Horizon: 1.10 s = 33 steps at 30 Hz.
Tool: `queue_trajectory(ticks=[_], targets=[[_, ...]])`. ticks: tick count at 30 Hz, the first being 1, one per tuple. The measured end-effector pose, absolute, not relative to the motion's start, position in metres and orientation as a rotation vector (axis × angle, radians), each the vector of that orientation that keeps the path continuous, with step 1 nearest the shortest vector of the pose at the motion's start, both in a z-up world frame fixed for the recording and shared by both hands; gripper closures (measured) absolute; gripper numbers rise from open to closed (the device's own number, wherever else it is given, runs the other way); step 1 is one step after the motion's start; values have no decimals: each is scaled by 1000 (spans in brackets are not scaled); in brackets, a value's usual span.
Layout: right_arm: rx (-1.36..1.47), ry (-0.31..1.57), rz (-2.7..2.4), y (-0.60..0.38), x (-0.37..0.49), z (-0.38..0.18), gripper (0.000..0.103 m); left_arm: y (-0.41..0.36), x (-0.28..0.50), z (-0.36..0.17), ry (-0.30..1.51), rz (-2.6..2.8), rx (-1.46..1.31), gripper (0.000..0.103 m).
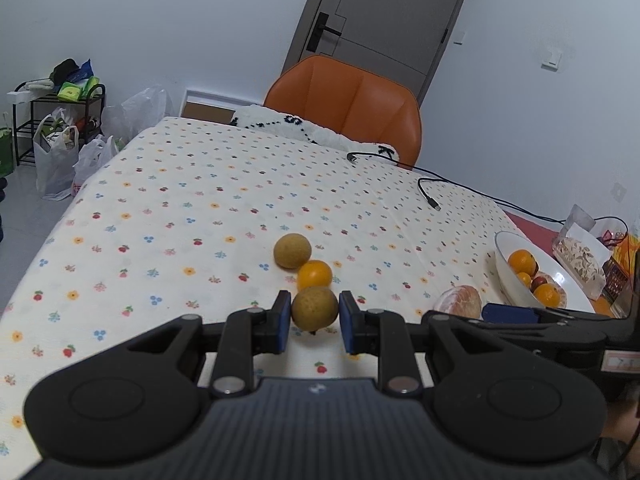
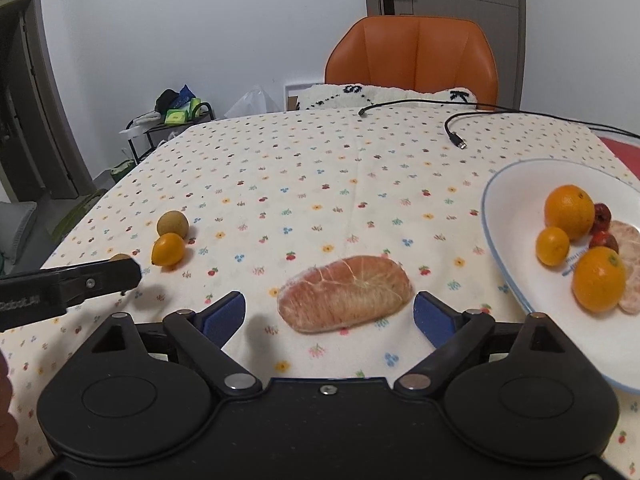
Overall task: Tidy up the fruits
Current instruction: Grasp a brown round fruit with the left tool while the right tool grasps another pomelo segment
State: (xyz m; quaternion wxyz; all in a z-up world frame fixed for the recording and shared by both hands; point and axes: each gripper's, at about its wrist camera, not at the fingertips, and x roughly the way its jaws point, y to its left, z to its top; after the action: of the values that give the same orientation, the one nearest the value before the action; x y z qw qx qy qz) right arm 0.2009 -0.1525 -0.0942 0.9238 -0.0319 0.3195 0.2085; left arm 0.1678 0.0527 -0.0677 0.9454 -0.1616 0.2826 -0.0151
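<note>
Brown fruit between the left pads, peeled pomelo segment ahead of the spread right jaws.

In the lower centre of the left wrist view, a brownish round fruit sits on the table between the blue pads of the left hand-held gripper, jaws open with a slim gap showing on each side. Just beyond it lies a small orange, then a second brown fruit. In the right wrist view, a peeled pomelo segment lies at lower centre, just ahead of the right hand-held gripper, whose jaws stand wide apart and touch nothing. At the right edge, a white bowl holds oranges and small red fruits.
</note>
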Motion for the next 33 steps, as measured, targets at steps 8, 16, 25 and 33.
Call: queue_trajectory(ticks=[8,16,25,33], targets=[[-80,641,446,-137,213,-94,15,63,167,-68,567,-33,-349,79],[-144,627,432,-130,213,-95,30,67,168,-70,564,-34,-362,79],[-164,625,379,-140,206,-93,49,62,168,-69,575,-34,-346,79],[-152,627,392,-148,202,-90,68,51,166,-64,573,-43,-330,79]])
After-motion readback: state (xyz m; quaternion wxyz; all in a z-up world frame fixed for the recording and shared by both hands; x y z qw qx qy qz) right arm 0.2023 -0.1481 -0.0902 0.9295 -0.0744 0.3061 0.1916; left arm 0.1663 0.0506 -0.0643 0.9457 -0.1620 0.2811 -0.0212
